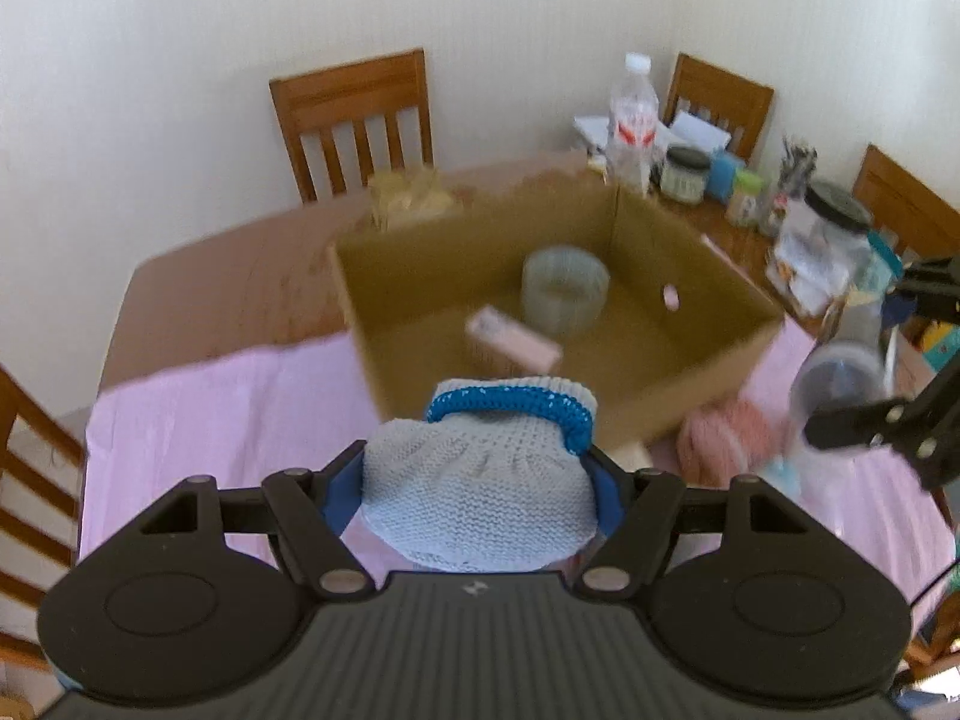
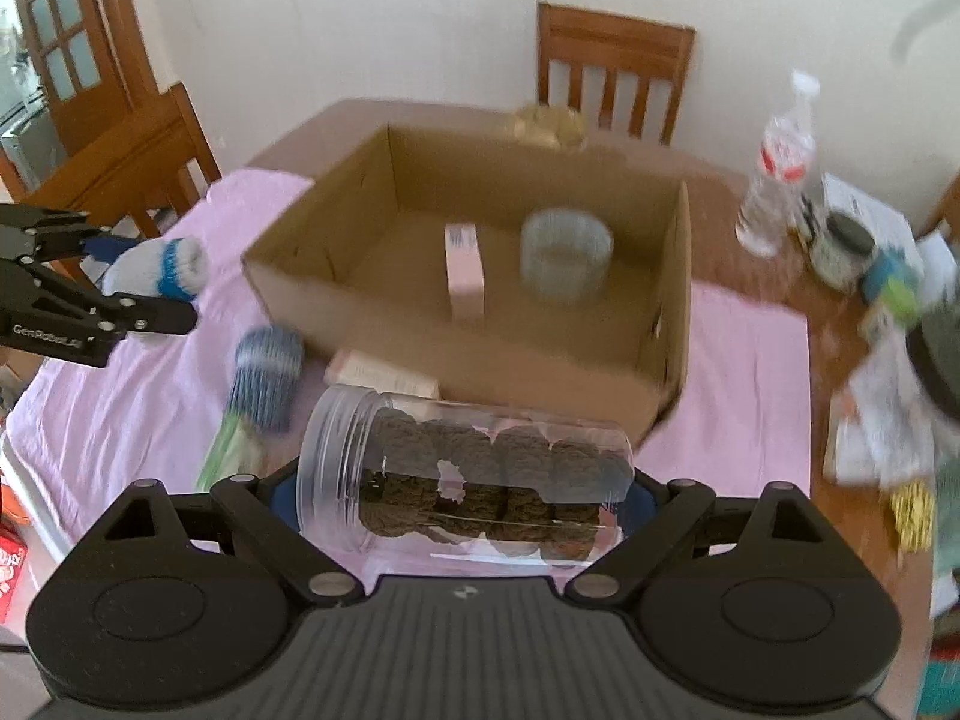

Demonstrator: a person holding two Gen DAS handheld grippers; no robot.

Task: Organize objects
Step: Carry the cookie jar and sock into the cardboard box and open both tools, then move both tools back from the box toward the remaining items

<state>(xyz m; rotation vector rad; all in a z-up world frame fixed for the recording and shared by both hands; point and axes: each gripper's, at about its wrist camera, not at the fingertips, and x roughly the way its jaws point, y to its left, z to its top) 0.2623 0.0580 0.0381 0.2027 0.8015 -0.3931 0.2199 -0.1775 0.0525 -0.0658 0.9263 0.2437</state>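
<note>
My left gripper (image 1: 480, 456) is shut on a grey knitted piece with a blue band (image 1: 480, 480), held above the pink cloth just short of the open cardboard box (image 1: 414, 324). My right gripper (image 2: 465, 480) is shut on a clear plastic jar (image 2: 468, 474) that lies sideways with brown lumps inside. In the box (image 2: 480, 366) stand a pale round container (image 2: 567, 258) and a pink carton (image 2: 463, 270). The right wrist view shows the left gripper (image 2: 162, 282) with the knitted piece (image 2: 162, 267) at far left. The left wrist view shows the right gripper (image 1: 870, 354) with the jar (image 1: 840, 372) at far right.
A pink yarn ball (image 1: 729, 438) lies by the box's near right corner. A blue striped roll (image 2: 267, 378) and a small flat carton (image 2: 384, 375) lie in front of the box. A water bottle (image 2: 777, 180), jars (image 1: 684, 174) and papers crowd the table's right side. Wooden chairs (image 1: 354, 120) surround the table.
</note>
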